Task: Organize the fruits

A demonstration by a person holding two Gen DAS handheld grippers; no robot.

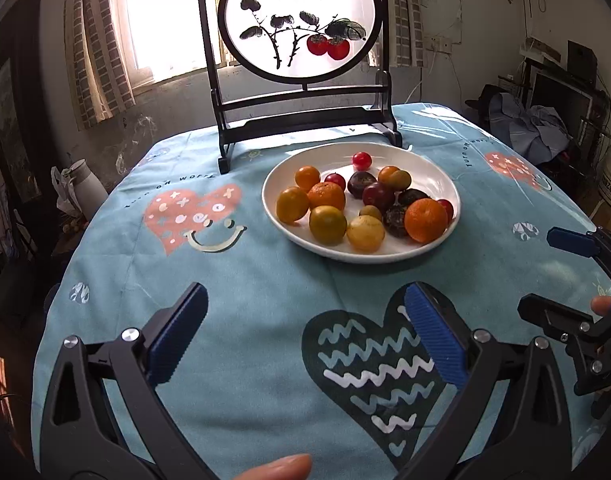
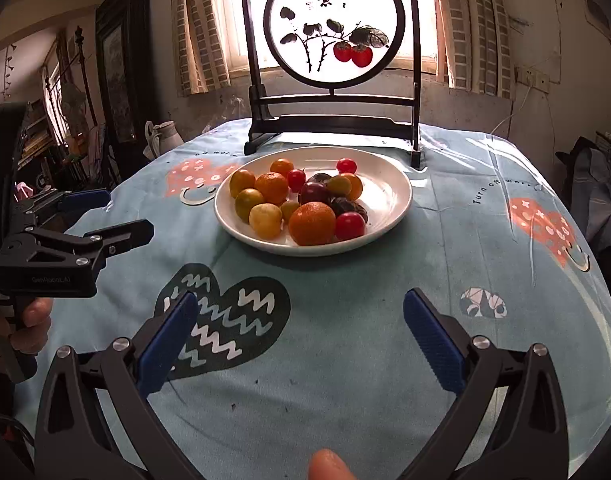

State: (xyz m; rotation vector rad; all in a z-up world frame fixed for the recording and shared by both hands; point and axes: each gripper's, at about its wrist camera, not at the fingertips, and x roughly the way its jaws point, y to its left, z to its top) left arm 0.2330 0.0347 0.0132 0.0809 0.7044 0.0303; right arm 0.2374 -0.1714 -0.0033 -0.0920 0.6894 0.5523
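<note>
1. Left tool [image 1: 305, 336]: jaws apart, empty, above the table [image 1: 265, 280].
2. Plate [image 1: 289, 236] mid-table holds the fruits [image 1: 327, 196]: likely light, round, prone to rolling; the tomatoes [image 1: 362, 160] look soft. Take hold across the widest part.
3. Right tool [image 2: 299, 342]: jaws apart, empty.

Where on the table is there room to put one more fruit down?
The tablecloth is bare between the white plate and both open tools, over the dark heart. It is also bare right of the plate. The plate's left half is crowded with fruit; its right side has room.
</note>
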